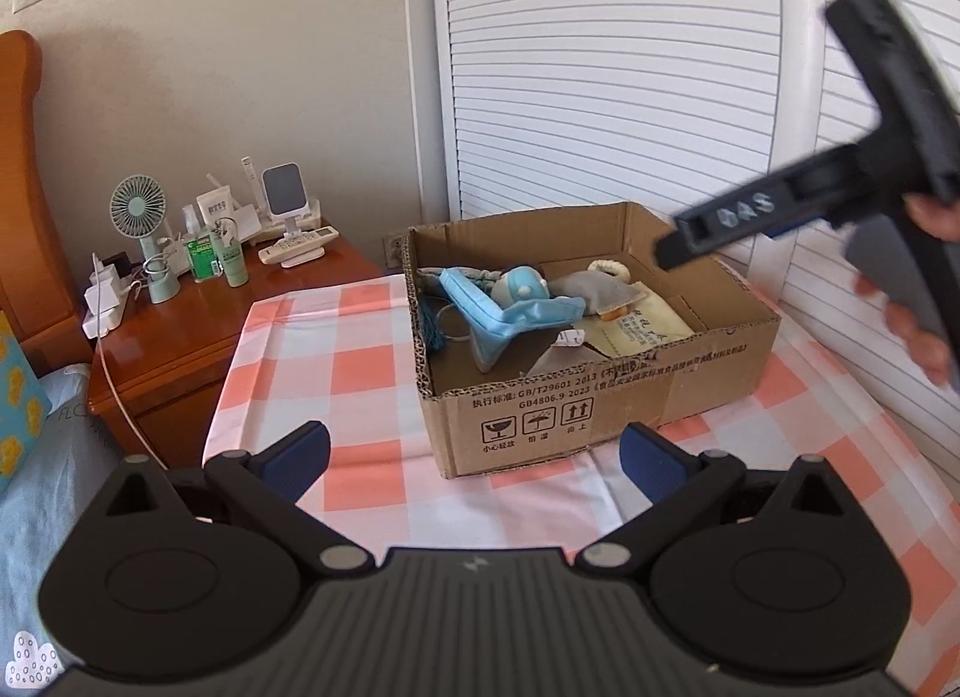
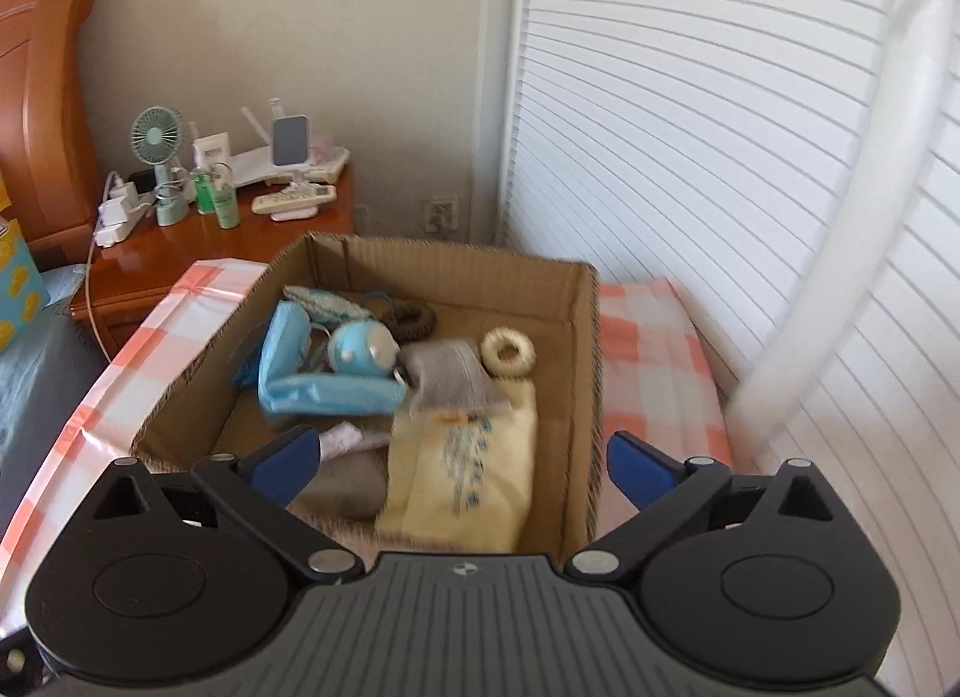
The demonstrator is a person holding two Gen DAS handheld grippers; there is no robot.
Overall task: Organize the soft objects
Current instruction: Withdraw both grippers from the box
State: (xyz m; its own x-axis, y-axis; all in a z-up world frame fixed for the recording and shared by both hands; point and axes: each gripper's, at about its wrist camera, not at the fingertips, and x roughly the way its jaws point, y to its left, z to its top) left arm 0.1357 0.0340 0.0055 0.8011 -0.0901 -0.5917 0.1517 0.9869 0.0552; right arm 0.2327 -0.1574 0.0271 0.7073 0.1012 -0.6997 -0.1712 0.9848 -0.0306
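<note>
1 cardboard box [image 2: 585, 337] sits on the pink-and-white checked cloth [image 1: 360, 373], and all the soft things are inside it. Counting in the right wrist view: 1 light blue pouch [image 2: 324, 391], 1 round blue plush [image 2: 360, 349], 1 grey cloth [image 2: 447, 373], 1 cream ring [image 2: 507, 352], 1 dark braided loop [image 2: 414, 319], 1 pale yellow printed bag [image 2: 474, 475], and 1 grey piece [image 2: 351, 484] at the near edge. The blue pouch looks puffy and creased; the yellow bag lies flat with blue lettering. The left gripper [image 1: 474, 457] hangs just short of the box, fingers spread wide, nothing between them. The right gripper [image 2: 462, 460] is over the box, jaws apart and empty. On the wooden nightstand [image 1: 180, 331]: 1 small green fan [image 1: 141, 217] and 2 green bottles [image 1: 216, 259].
</note>
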